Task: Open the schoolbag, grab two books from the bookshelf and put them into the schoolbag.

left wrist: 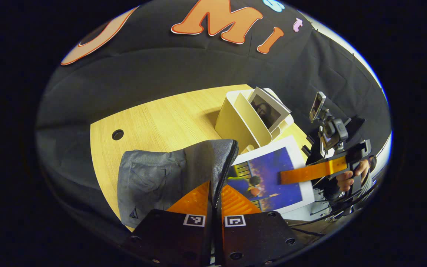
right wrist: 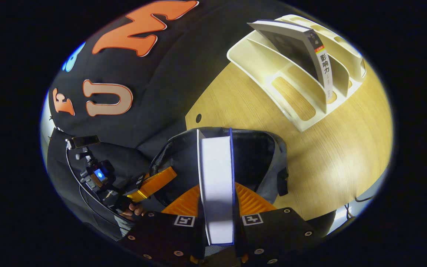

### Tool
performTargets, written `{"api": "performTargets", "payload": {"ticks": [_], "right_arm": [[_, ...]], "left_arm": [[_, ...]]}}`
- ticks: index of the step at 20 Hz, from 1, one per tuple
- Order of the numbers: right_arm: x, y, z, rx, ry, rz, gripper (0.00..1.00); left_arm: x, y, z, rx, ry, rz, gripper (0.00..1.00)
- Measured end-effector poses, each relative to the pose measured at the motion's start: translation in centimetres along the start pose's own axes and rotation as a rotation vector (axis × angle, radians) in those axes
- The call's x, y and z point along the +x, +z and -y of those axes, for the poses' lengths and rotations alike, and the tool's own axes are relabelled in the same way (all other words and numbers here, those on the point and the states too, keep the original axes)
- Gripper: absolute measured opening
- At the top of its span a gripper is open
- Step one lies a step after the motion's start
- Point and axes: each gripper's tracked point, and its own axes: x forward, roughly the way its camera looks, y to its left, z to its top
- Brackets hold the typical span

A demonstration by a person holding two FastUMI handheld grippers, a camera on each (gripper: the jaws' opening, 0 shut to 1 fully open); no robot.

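The grey schoolbag (left wrist: 161,178) lies on the wooden table (left wrist: 154,115). My left gripper (left wrist: 216,190) is shut on its zipper edge and holds the mouth open. My right gripper (right wrist: 217,187) is shut on a blue-covered book (right wrist: 216,174), spine up, over the bag's dark opening (right wrist: 256,152). In the left gripper view that book (left wrist: 272,178) hangs beside the bag with the right gripper (left wrist: 284,178) clamped on its side, a hand (left wrist: 348,178) behind it. The white bookshelf (left wrist: 235,122) holds another book (left wrist: 267,111), also seen leaning in the shelf (right wrist: 302,48).
The bookshelf (right wrist: 295,89) stands beyond the bag toward the table's far side. A round cable hole (left wrist: 117,134) sits in the tabletop to the left. The left gripper (right wrist: 171,172) grips the bag's rim, close beside the book. Cables (right wrist: 354,207) hang past the table's near edge.
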Motion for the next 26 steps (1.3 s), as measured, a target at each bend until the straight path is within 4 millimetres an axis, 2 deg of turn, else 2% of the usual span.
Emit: {"api": "performTargets", "payload": {"ticks": [6, 11, 15, 17, 18, 19, 20, 21, 22, 23, 24, 26], "right_arm": [[5.8, -0.6, 0.0, 0.073, 0.056, 0.029, 0.31], [10.5, -1.4, -0.5, 0.125, 0.109, 0.081, 0.31], [13.4, -2.2, -0.6, 0.147, 0.123, 0.068, 0.31], [13.9, -1.8, -0.8, 0.148, 0.121, 0.068, 0.32], [14.0, -1.9, -0.5, 0.136, 0.093, 0.056, 0.24], [13.8, -2.1, 0.1, 0.115, 0.052, 0.043, 0.36], [13.2, -2.4, 0.7, 0.094, 0.007, 0.025, 0.24], [12.6, -2.6, 1.1, 0.066, -0.016, 0.003, 0.48], [12.0, -3.3, 1.9, 0.033, -0.051, -0.025, 0.8], [11.4, -3.7, 2.7, -0.008, -0.087, -0.053, 0.69], [10.7, -4.0, 3.2, -0.05, -0.122, -0.076, 0.77], [9.0, -4.2, 3.7, -0.123, -0.15, -0.108, 0.82]], "left_arm": [[-0.1, 0.3, 0.5, -0.006, -0.014, 0.024, 0.05], [-0.4, -0.3, 1.5, -0.003, -0.037, 0.02, 0.05], [-0.1, -0.3, 2.1, -0.016, -0.061, 0.023, 0.05], [-0.5, -0.4, 2.0, -0.013, -0.062, 0.024, 0.05], [-0.4, -0.3, 1.9, -0.01, -0.061, 0.026, 0.05], [-0.4, -0.3, 1.7, -0.01, -0.054, 0.024, 0.05], [-0.4, -0.3, 1.4, -0.011, -0.05, 0.021, 0.05], [-0.3, -0.2, 1.2, -0.015, -0.046, 0.02, 0.05], [-0.3, -0.3, 1.2, -0.019, -0.045, 0.018, 0.05], [-0.4, -0.4, 1.2, -0.021, -0.04, 0.017, 0.05], [-0.3, -0.5, 1.1, -0.022, -0.036, 0.017, 0.05], [-0.3, -0.3, 1.1, -0.026, -0.027, 0.018, 0.05]]}}
